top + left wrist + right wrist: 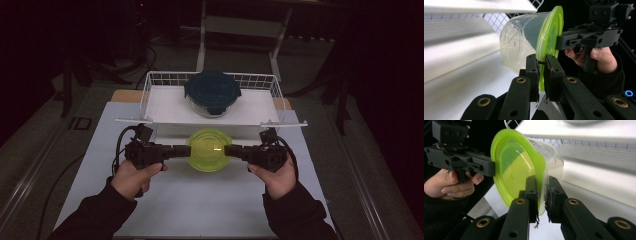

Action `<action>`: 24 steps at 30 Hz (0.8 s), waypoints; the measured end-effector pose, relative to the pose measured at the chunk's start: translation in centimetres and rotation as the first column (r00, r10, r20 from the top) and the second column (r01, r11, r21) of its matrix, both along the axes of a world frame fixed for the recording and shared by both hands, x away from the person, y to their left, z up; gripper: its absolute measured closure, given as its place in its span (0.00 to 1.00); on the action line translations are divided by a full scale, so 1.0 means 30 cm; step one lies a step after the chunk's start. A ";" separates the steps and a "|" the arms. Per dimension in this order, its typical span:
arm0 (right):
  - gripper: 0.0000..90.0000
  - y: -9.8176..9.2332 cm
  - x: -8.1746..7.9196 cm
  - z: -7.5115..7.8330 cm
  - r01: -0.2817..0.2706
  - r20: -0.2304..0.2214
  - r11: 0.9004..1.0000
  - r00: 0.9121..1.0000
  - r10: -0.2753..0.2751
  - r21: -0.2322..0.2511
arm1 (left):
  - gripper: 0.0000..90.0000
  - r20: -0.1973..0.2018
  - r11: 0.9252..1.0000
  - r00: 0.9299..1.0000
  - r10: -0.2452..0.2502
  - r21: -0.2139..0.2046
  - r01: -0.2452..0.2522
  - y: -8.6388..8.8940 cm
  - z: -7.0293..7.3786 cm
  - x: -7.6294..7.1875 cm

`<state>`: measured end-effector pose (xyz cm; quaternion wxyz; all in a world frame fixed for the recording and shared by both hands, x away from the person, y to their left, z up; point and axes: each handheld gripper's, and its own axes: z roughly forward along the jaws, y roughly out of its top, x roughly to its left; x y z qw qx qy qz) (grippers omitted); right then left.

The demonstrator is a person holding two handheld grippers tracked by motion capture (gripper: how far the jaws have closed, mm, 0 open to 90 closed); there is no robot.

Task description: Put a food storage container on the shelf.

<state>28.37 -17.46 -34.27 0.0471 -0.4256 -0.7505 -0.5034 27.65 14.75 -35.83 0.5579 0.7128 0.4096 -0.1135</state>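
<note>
You have two containers: one clear container with a green lid and one glass container with a dark blue lid. You have one white wire basket, one bench, and two grippers: left gripper, right gripper.

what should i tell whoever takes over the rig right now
Left gripper: shut on the rim of the green-lidded tub, at its left side.
Right gripper: shut on the rim at the opposite side.
Tub: held level between both, in front of the white wire shelf.
On the shelf: a round container with a dark blue lid.
Done: tub gripped from both sides.
Left: probably setting it on the shelf.
</note>
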 end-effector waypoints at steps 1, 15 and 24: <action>0.90 0.006 0.003 0.023 0.002 0.013 1.000 1.000 -0.002 -0.002 | 0.91 0.015 1.000 1.000 0.003 0.001 -0.003 0.003 0.022 0.004; 0.90 0.018 0.052 0.174 0.022 0.075 0.999 0.997 -0.024 0.023 | 0.91 0.087 0.999 0.996 0.033 -0.004 -0.033 0.010 0.179 0.051; 0.90 0.026 0.099 0.264 0.031 0.111 0.999 0.993 -0.034 0.030 | 0.91 0.146 0.998 0.988 0.057 0.021 -0.061 0.009 0.282 0.090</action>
